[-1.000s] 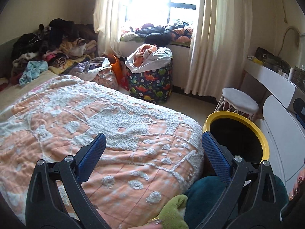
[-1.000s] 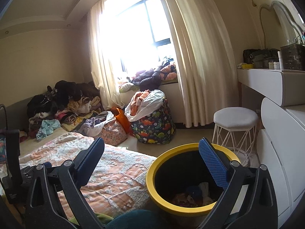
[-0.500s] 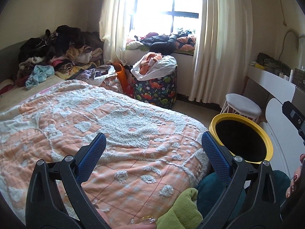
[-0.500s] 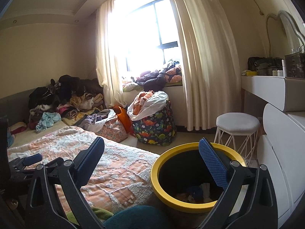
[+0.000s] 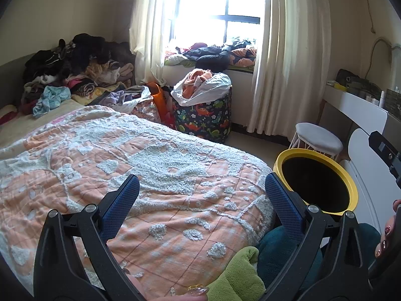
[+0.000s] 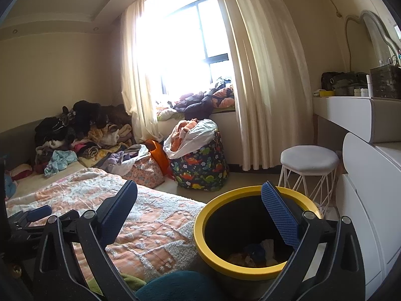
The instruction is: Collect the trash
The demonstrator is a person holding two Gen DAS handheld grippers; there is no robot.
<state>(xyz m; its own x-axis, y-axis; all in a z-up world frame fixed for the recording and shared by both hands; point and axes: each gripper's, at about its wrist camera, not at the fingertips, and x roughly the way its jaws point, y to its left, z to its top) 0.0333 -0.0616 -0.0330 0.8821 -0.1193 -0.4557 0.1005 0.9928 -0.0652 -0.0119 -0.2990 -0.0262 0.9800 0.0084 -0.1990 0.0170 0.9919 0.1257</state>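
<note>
Hovering with jaws wide, both grippers held nothing.

Left gripper [image 5: 201, 198] hung over the bed [image 5: 155, 160]; right gripper [image 6: 200, 205] sat just above the near rim of the yellow bin [image 6: 253, 271]. Trash [image 6: 258, 250] lay at the bin's bottom. Bin stood between bed and white drawers [image 6: 366, 225], near the stool [image 6: 309, 160].
</note>
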